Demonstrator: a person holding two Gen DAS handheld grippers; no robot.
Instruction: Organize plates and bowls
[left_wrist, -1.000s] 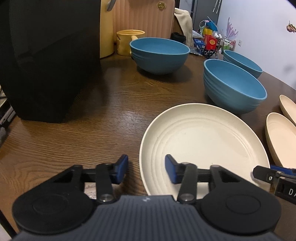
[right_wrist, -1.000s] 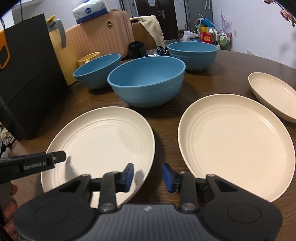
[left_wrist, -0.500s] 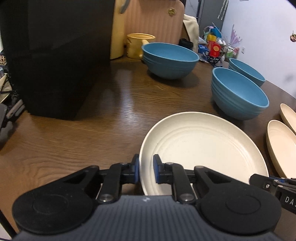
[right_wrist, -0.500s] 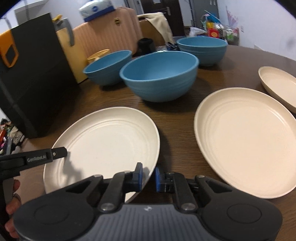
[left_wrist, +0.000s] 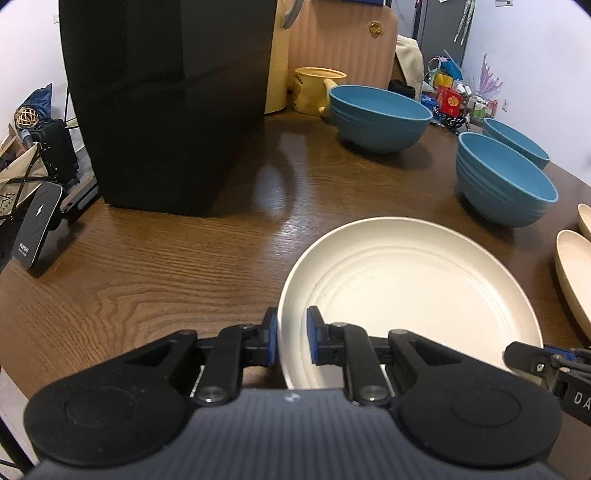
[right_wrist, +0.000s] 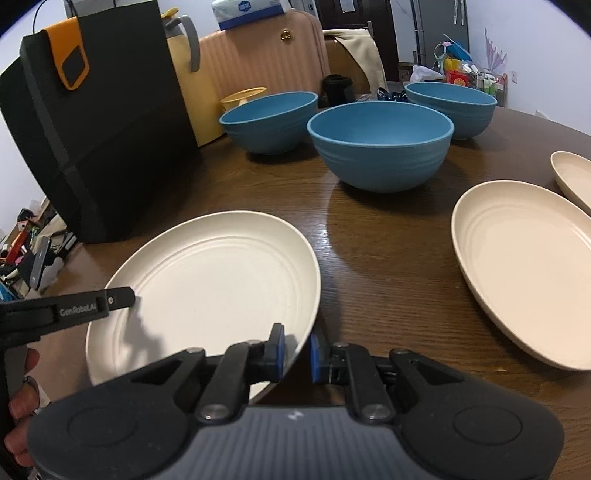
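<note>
- Left gripper (left_wrist: 291, 335): jaws closed on the near-left rim of the cream plate (left_wrist: 406, 295), one blue pad outside the rim, one inside. Jaws have just been closing, rim between them.
- Right gripper (right_wrist: 296, 349): clamped on the same plate (right_wrist: 207, 288) at its near-right rim, pads either side of the edge; also just been closing on it.
- Two grips on opposite parts of the near rim — my reading: a wide, shallow plate is steadier carried from both sides than pinched at one point.
- In the right wrist view the plate's right edge looks lifted clear of the wooden table (right_wrist: 388, 236), shadow beneath; whether the far edge touches, cannot tell.
- A second cream plate (right_wrist: 524, 273) lies flat just to the right, a third plate (right_wrist: 572, 177) beyond it at the frame edge. Likely stacking target: the second plate.
- Three blue bowls stand apart farther back: the nearest bowl (right_wrist: 380, 144), left bowl (right_wrist: 269, 118), right bowl (right_wrist: 450, 107). Not nested yet.
- Black bag (right_wrist: 99, 140) stands at the table's left, clear of the plates.
- Risk: smooth rim under small pads; uneven lift between hands could twist it loose.
</note>
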